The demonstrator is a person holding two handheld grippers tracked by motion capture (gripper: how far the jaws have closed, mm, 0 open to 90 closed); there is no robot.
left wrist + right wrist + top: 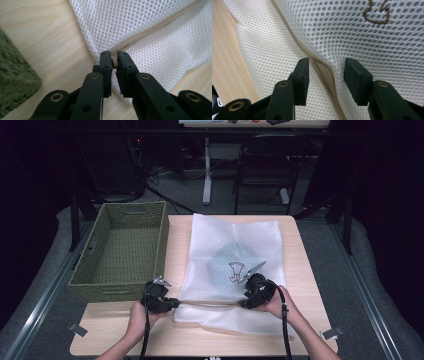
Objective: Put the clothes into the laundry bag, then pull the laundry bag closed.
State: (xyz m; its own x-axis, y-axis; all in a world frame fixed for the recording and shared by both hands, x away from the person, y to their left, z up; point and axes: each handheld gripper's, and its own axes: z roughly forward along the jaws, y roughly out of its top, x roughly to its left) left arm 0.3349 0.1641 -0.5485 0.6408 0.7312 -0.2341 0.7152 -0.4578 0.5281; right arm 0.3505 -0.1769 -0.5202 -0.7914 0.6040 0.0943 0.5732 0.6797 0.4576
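A white mesh laundry bag point(235, 240) lies flat on the wooden table point(125, 327), with a grey garment point(227, 262) bearing a dark embroidered mark inside it. Its beige zipper point(210, 302) runs along the near edge between my two grippers. My left gripper point(176, 303) sits at the bag's left corner, shut on the zipper's beige end tab point(114, 63). My right gripper point(245, 304) hovers at the zipper's right part. In the right gripper view its jaws point(327, 70) stand open astride the zipper point(294, 40), and the pads touch nothing.
A green woven basket point(120, 290) stands on the table's left side, close to my left gripper. A corner of the basket point(15, 77) appears in the left gripper view. A chair point(265, 165) and a desk leg stand on the floor beyond the table.
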